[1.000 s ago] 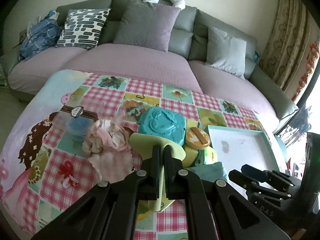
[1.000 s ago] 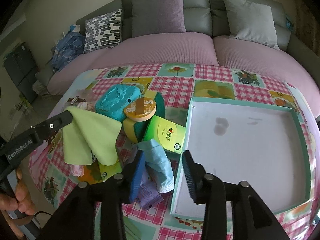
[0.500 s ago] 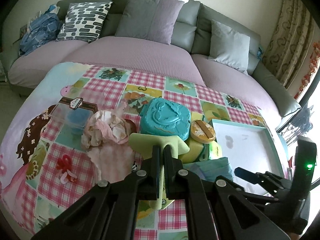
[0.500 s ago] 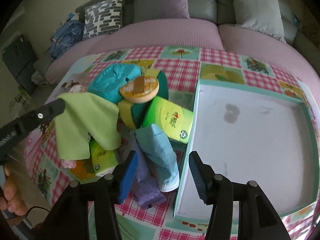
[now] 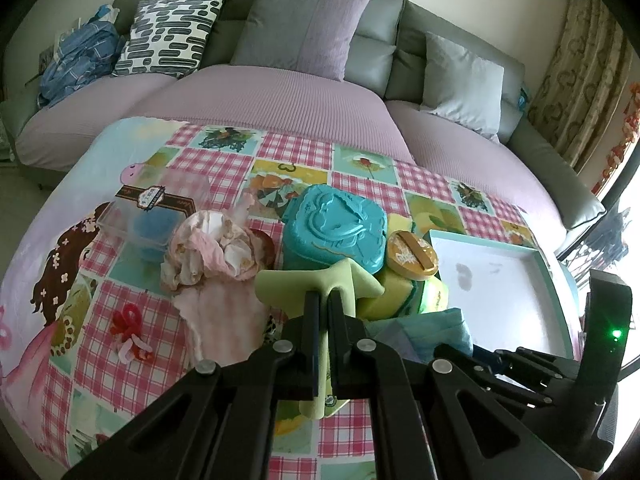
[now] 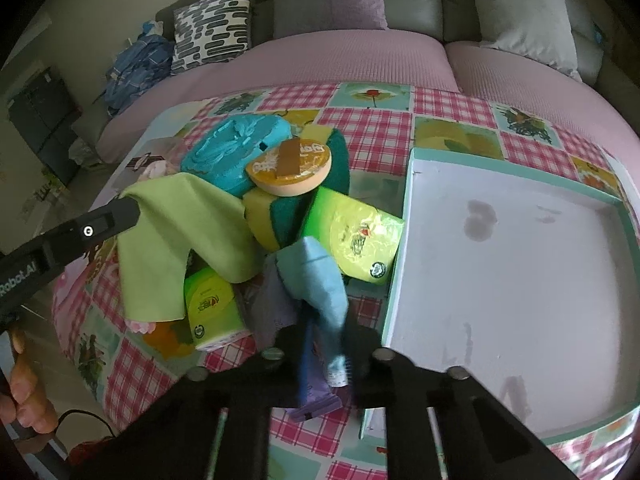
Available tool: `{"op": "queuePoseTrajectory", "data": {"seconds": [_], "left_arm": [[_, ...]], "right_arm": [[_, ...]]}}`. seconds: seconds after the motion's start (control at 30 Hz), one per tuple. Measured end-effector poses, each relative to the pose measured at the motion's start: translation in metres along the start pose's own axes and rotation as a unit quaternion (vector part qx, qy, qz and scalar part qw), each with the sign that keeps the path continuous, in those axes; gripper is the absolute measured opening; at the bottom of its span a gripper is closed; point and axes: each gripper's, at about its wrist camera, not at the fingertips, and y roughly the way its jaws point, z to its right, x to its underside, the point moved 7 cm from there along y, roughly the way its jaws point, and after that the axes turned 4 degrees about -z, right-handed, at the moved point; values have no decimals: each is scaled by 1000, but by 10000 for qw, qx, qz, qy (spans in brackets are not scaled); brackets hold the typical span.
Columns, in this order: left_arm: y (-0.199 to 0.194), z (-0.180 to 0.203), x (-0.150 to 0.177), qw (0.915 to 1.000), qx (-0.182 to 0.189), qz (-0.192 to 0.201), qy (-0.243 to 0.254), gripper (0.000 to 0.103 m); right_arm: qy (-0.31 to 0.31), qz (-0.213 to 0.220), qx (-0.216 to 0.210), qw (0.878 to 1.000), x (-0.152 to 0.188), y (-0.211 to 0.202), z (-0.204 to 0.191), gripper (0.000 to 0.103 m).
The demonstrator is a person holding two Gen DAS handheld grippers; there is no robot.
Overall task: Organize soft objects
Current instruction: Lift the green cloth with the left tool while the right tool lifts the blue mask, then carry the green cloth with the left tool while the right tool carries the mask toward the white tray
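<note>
My left gripper is shut on a light green cloth, held above the pile; the cloth also hangs in the right wrist view. My right gripper is shut on a light blue cloth at the pile's near edge, beside the white tray. The pile holds a teal moulded box, a round orange sponge, yellow-green sponges and green tissue packs. A crumpled pink cloth lies left of the pile.
The table has a pink checked cover. A clear plastic box with a blue item stands at the left. A purple pack lies under the blue cloth. A sofa with cushions is behind the table.
My right gripper has moved down and forward and closed on the light blue cloth. My left gripper still holds the green cloth and has shifted slightly toward the pile.
</note>
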Motion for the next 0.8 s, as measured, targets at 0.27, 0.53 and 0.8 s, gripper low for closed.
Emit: {"op": "queuePoseTrajectory", "data": {"seconds": [0.27,0.53,0.8], "left_arm": [[-4,-2,-3,9999,-22,118,-51,3],[-14,-5,-8,9994,-26,343,-96,3],[-25,-9,-13,9983,-78,561,-168,3]], "right_arm": [[-181,508,-77,9985,-9,-27,-13,3],[-294,1086,-222,9934,-18,-60,-24,3],[-451,1373,-398,9887,-20,-80,-36,3]]}}
